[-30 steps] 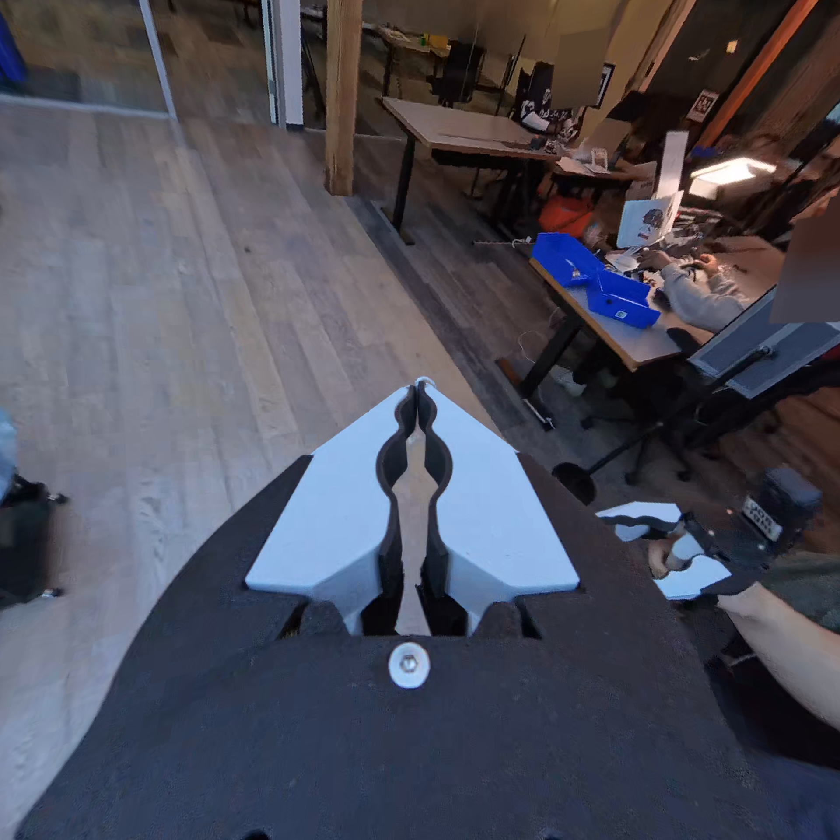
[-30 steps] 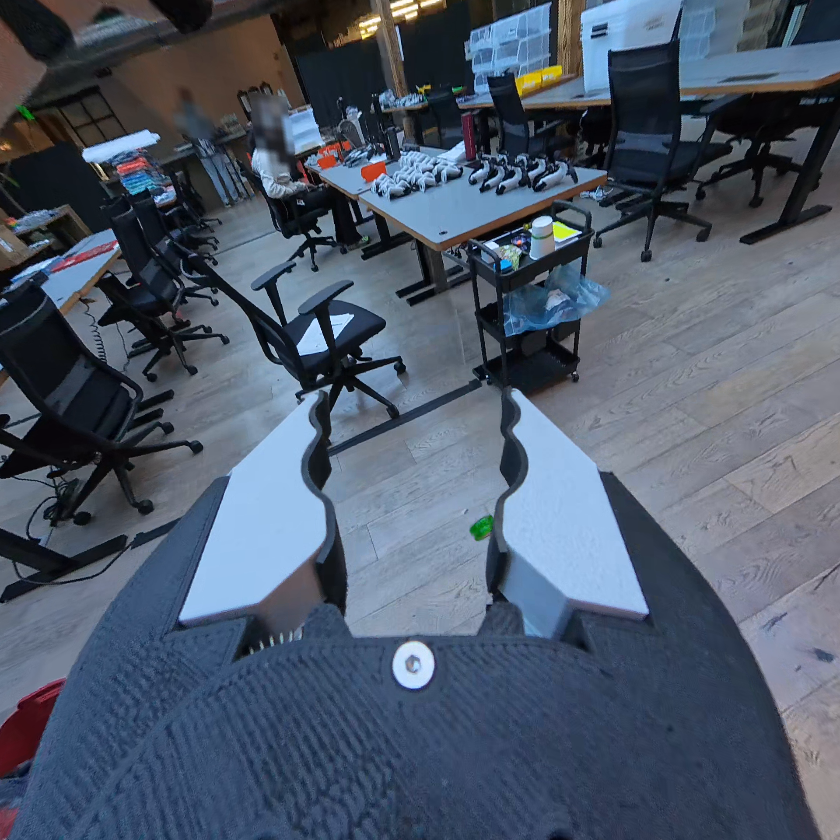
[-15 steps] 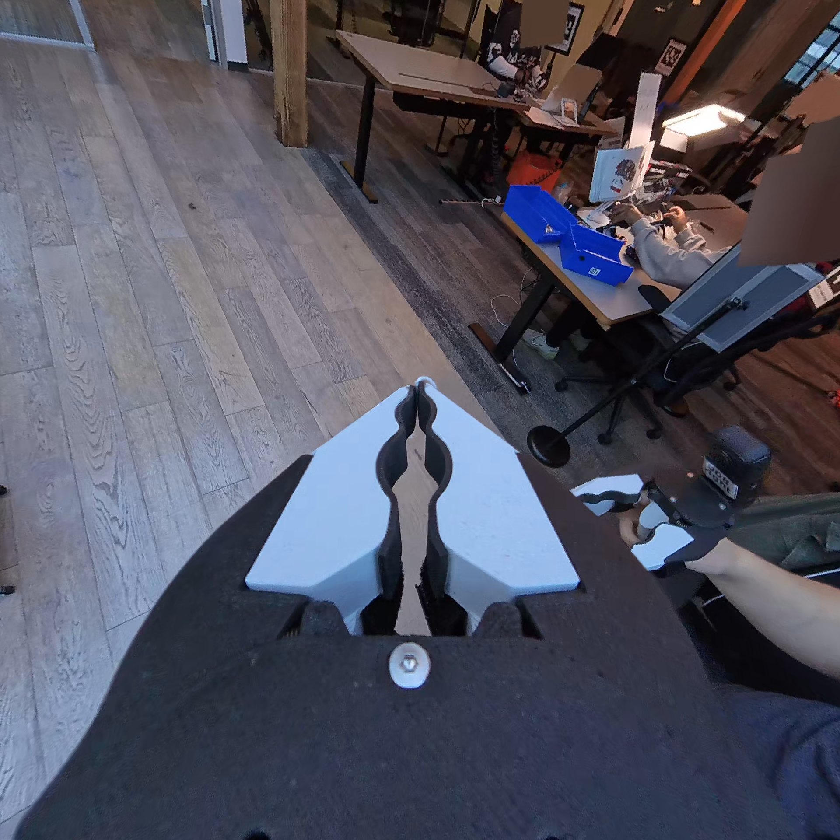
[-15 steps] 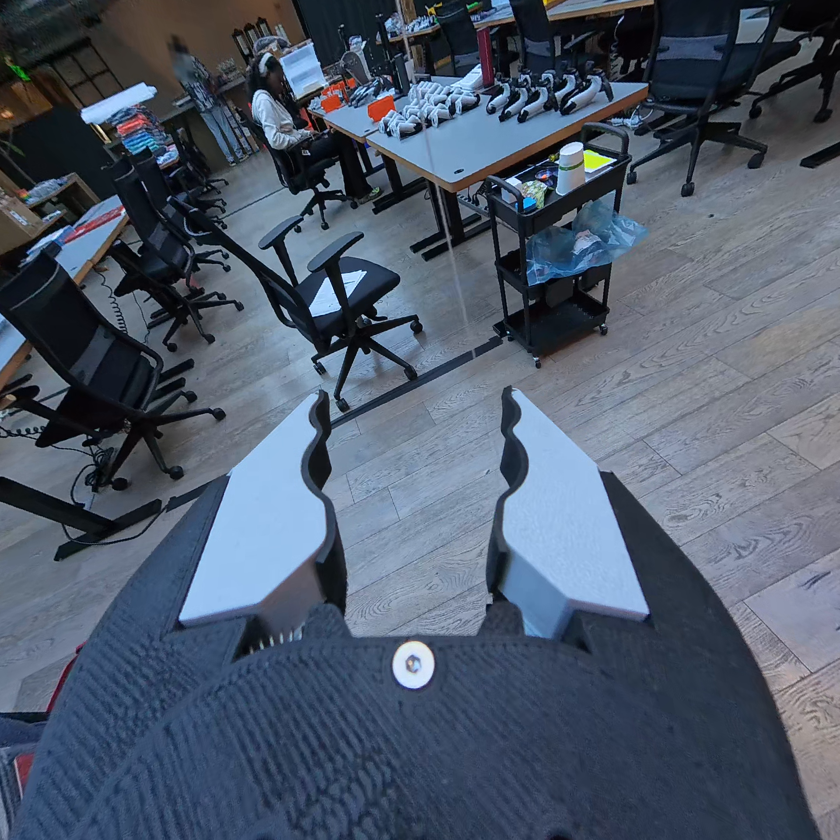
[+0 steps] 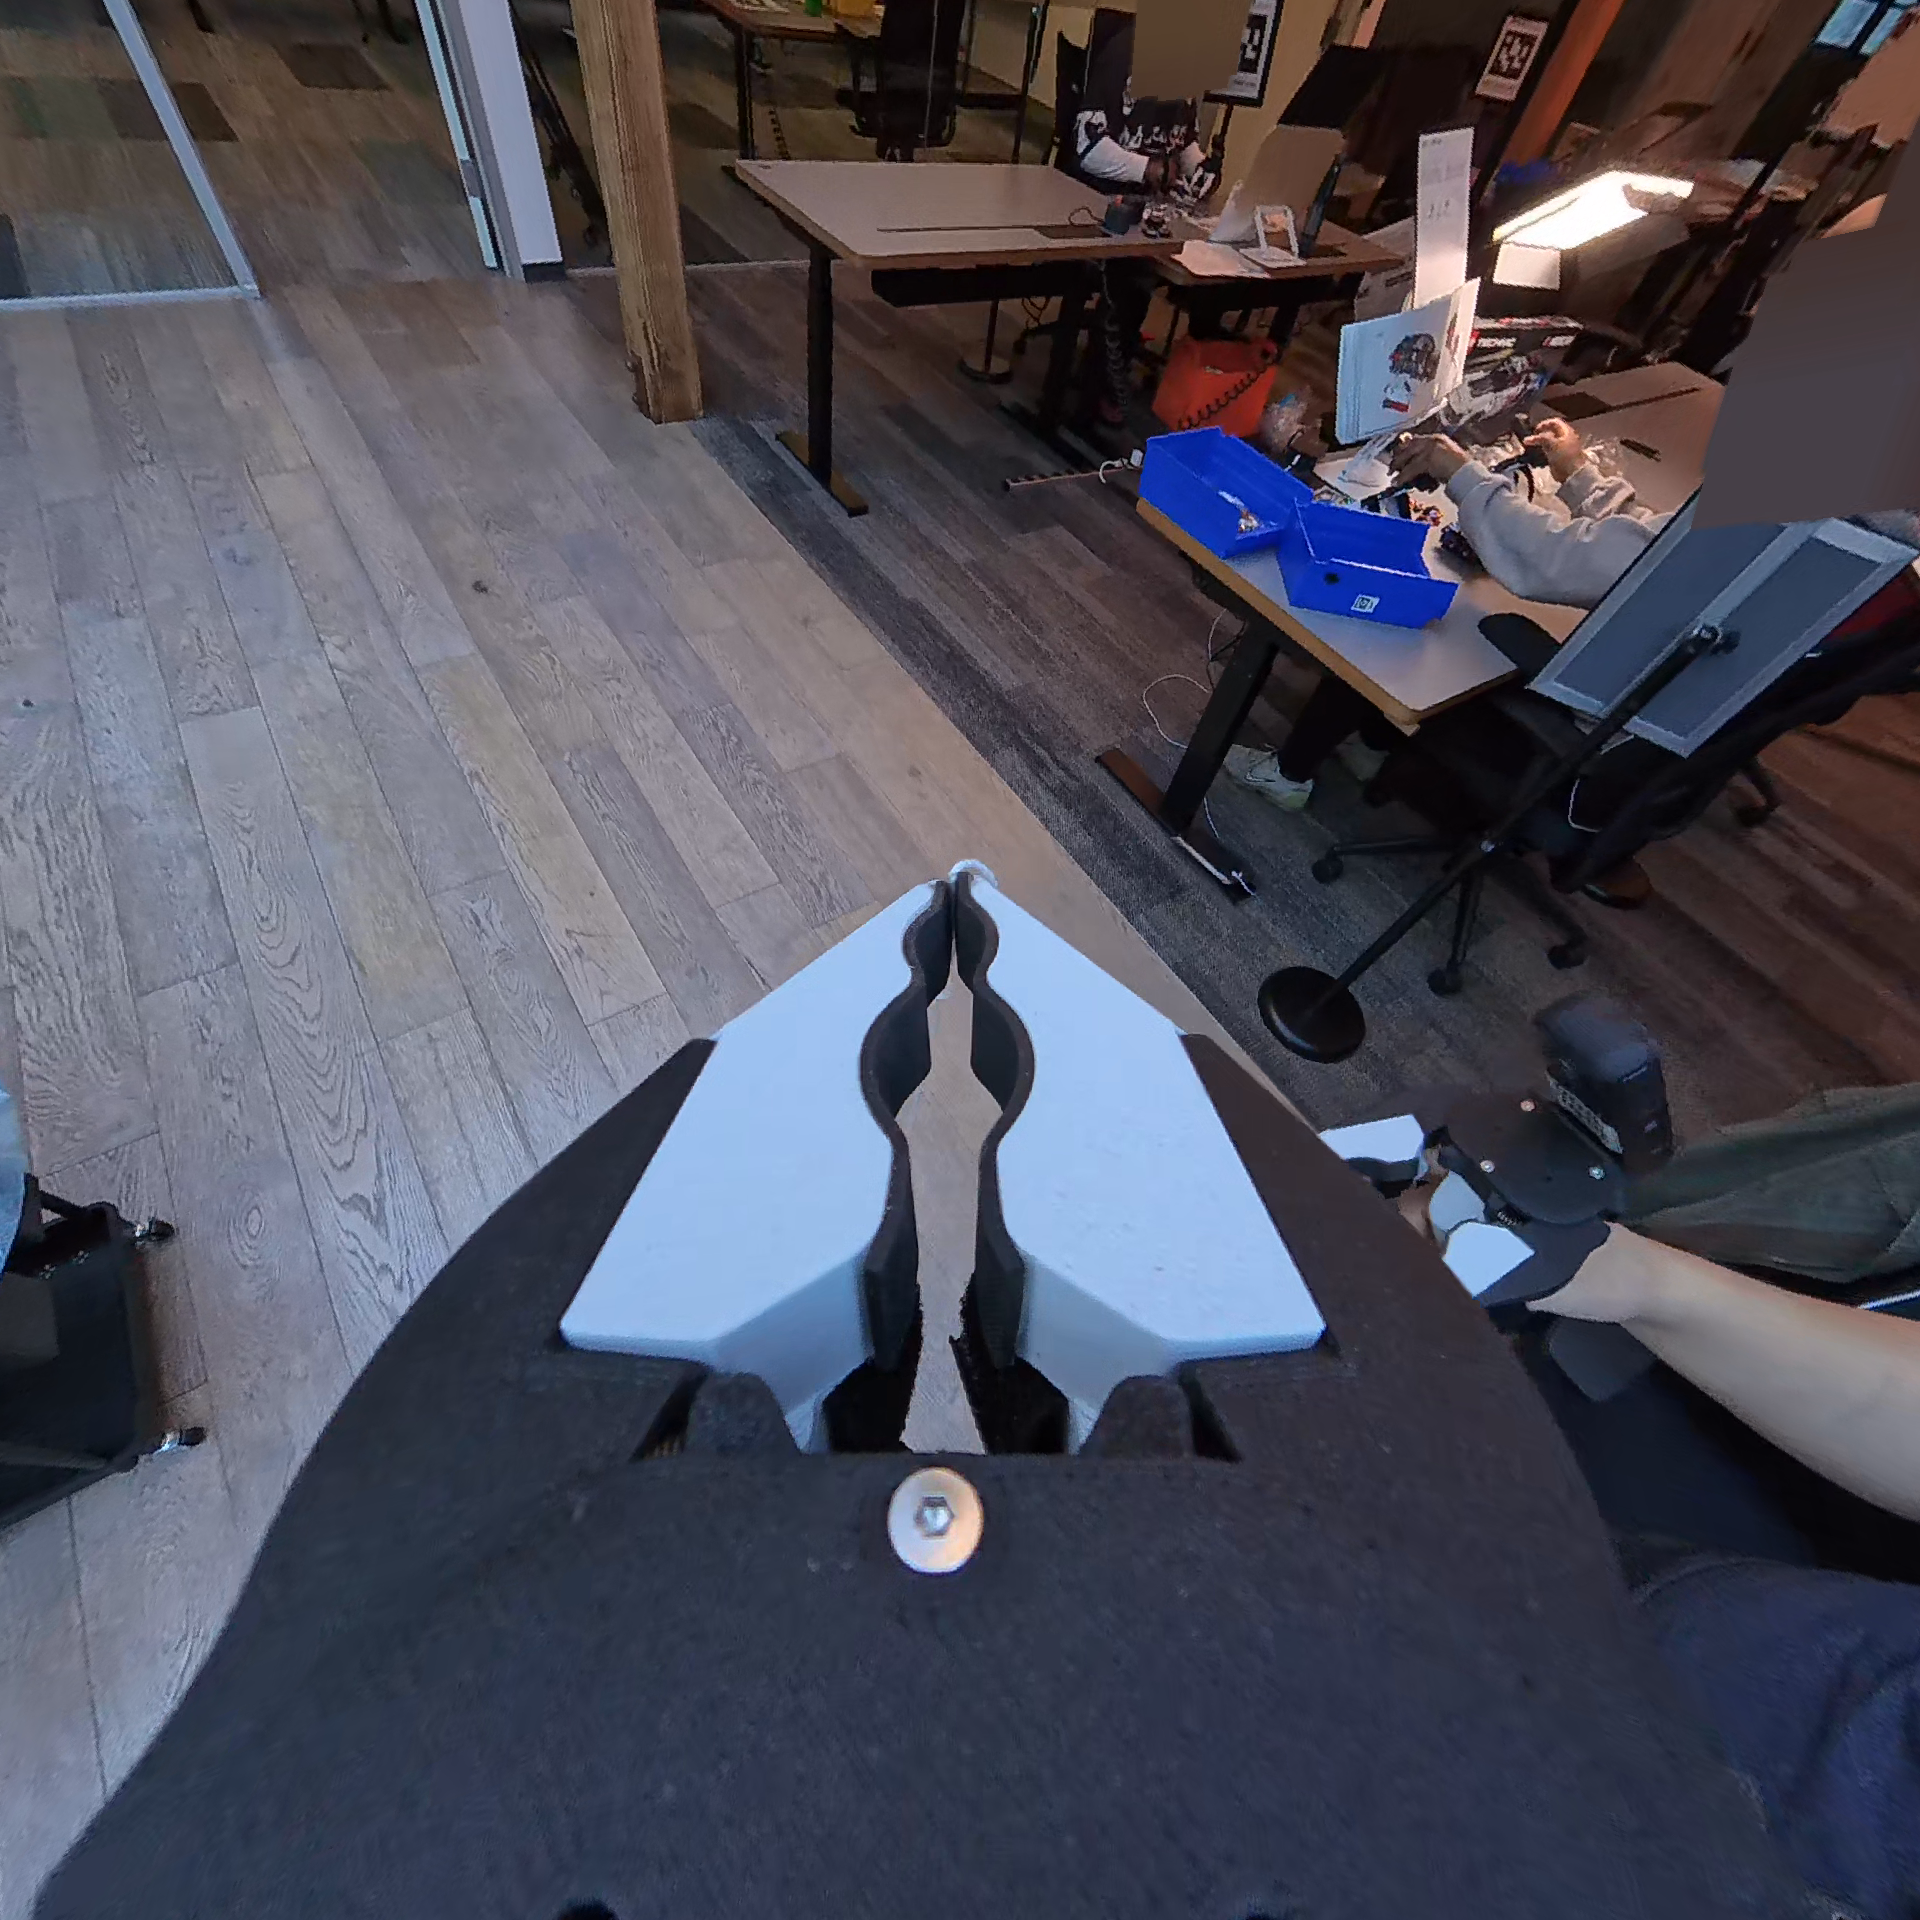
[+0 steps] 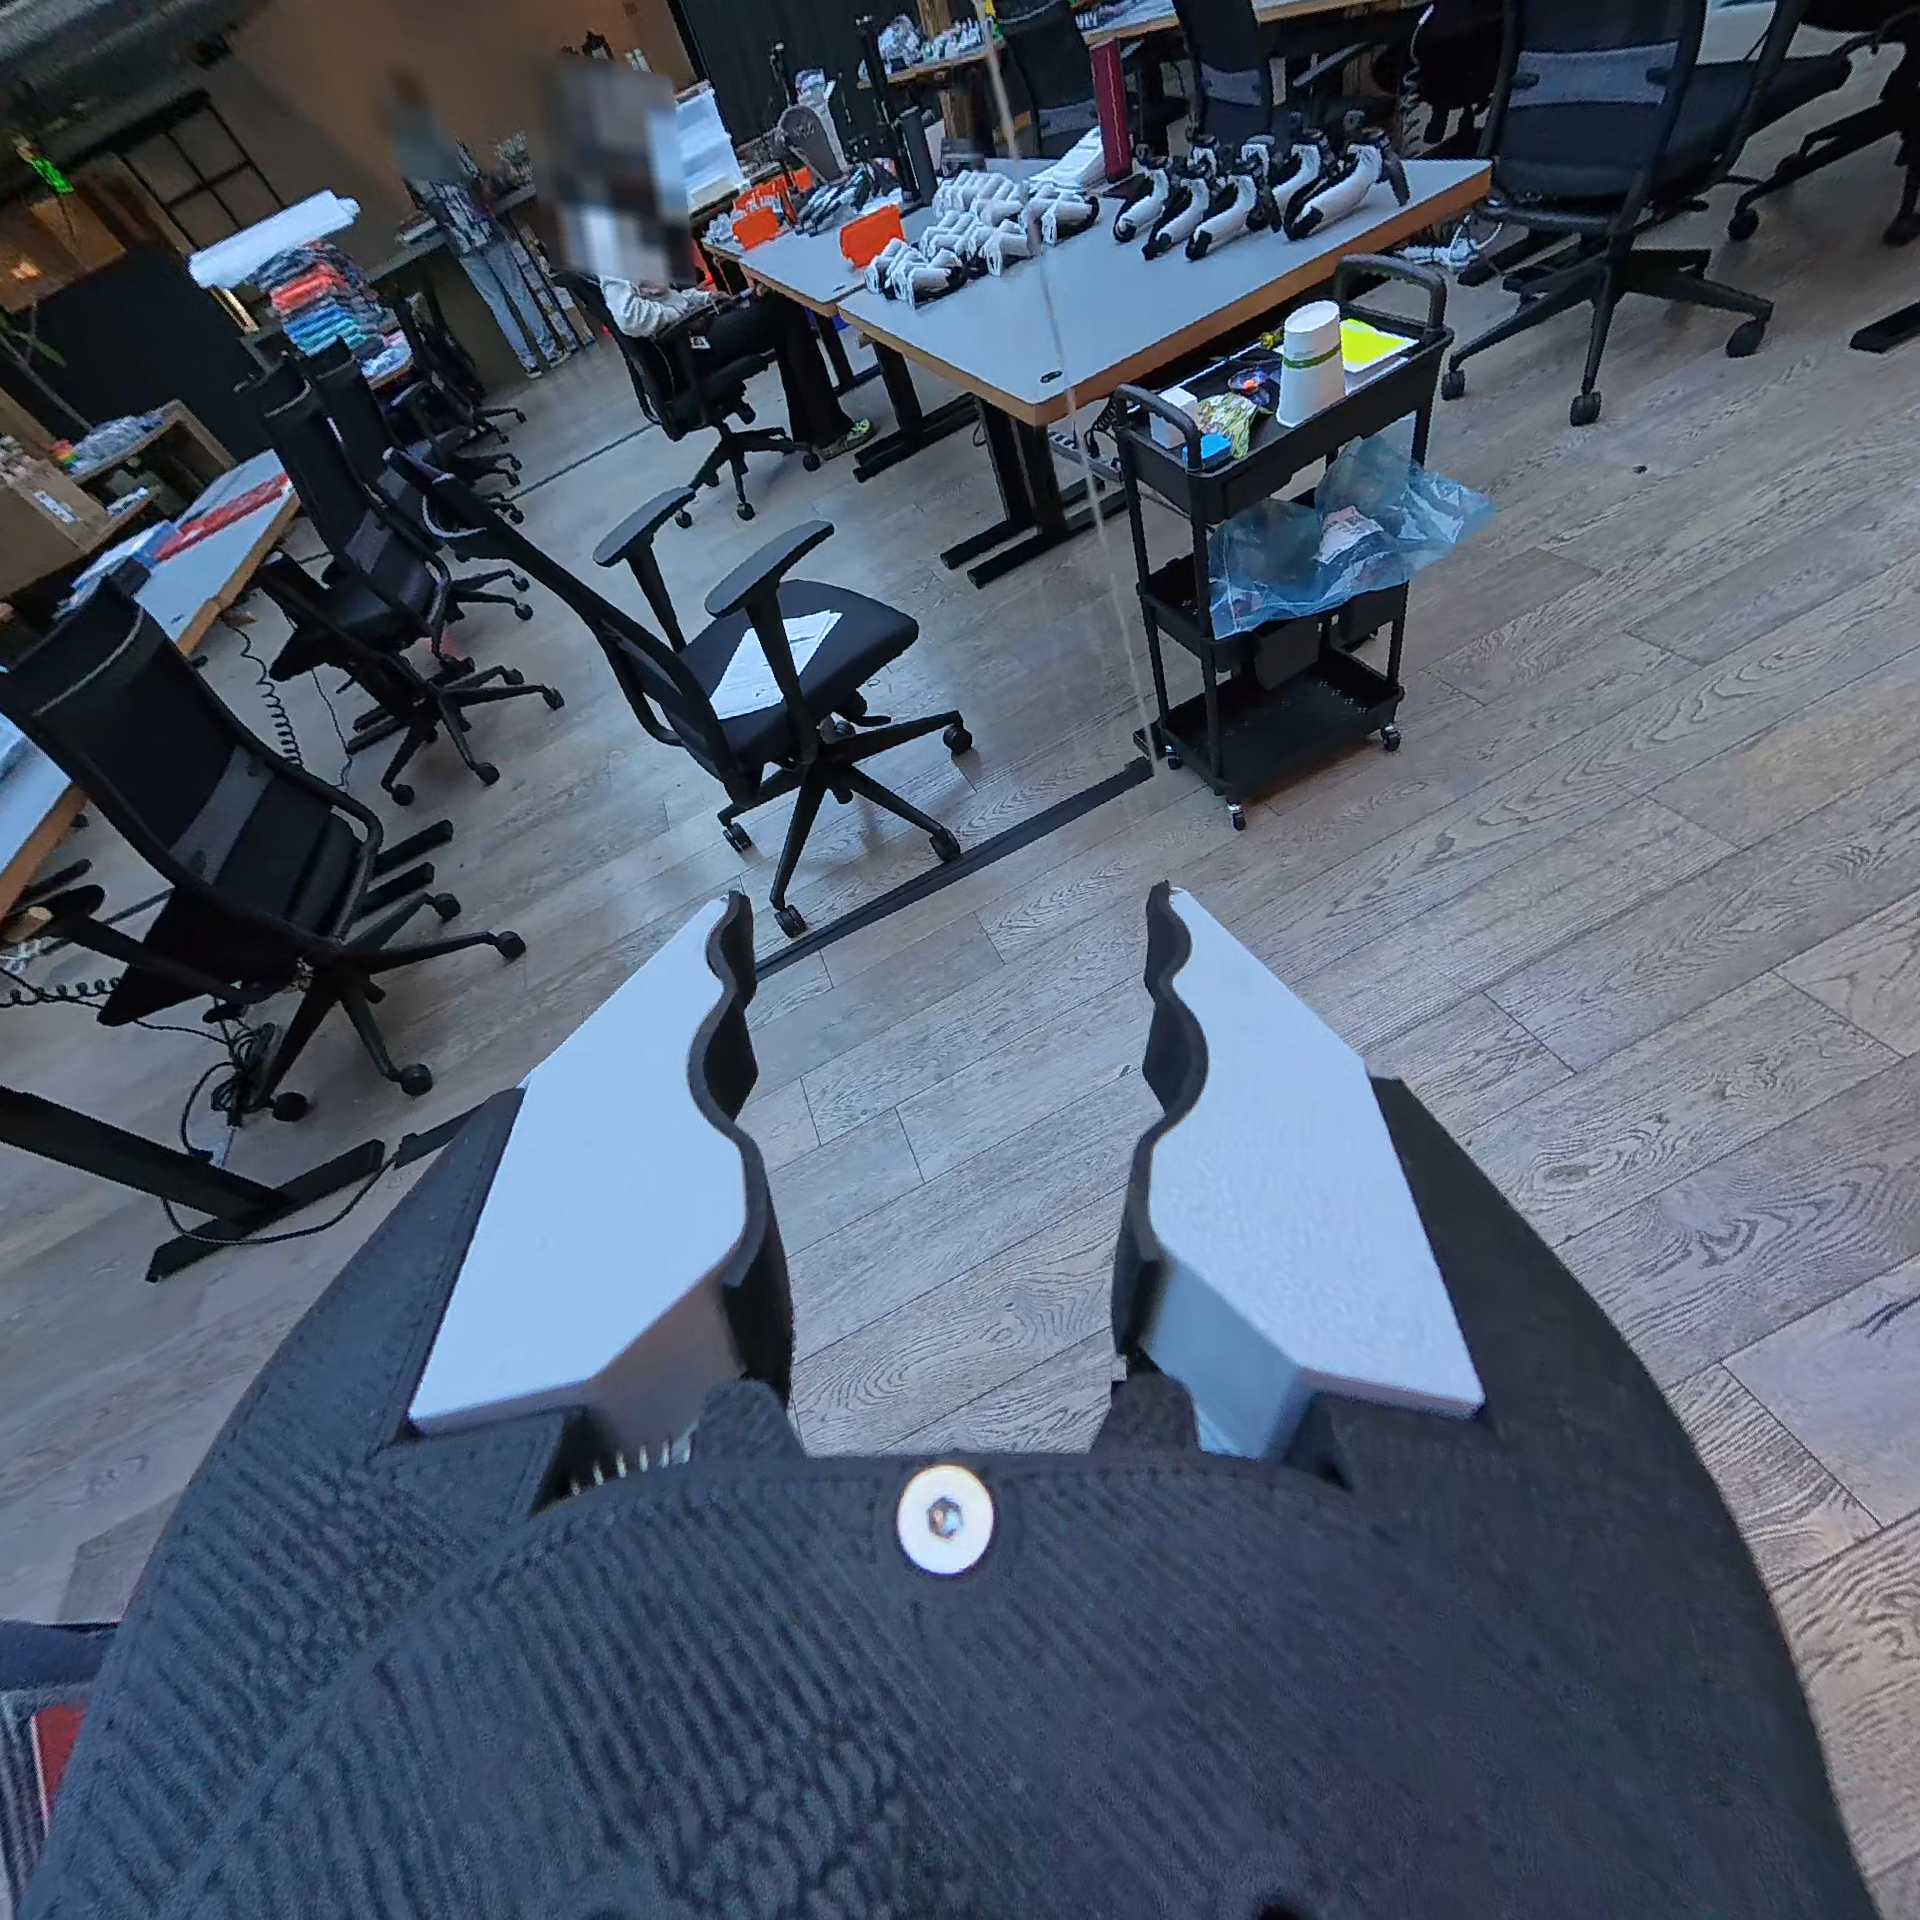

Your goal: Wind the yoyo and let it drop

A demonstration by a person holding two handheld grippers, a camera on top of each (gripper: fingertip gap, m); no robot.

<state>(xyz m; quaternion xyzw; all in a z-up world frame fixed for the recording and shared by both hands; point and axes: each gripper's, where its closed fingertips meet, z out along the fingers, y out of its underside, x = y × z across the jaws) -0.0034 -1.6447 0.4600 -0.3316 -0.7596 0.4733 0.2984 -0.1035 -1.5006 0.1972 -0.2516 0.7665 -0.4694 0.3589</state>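
Floorboards (image 5: 416,727) of pale grey wood fill most of both views, in an open room of work furniture. In the right wrist view a long grey bench (image 6: 1101,312) carries rows of white-and-black handheld devices (image 6: 1195,203). A black office chair (image 6: 790,665) with a sheet of paper on its seat stands in front of that bench. Just beside the bench stands a black three-tier cart (image 6: 1330,442), with a white cup on its top tray and a blue plastic bag on the tier below.

In the left wrist view another bench (image 5: 1382,665) holds two blue bins (image 5: 1351,566), and a person in a grey sleeve works at it.

The left gripper (image 5: 954,894) has its jaws pressed together at the tips, pinching a small white loop of string (image 5: 966,865) that peeps out just past them. The right gripper (image 6: 951,914) has its jaws wide apart, with only floor between them.

A thin pale length of the same string runs down the middle of the right wrist view, from the top edge to near the cart's foot. The yoyo itself does not show in either view, so I cannot tell where it hangs.
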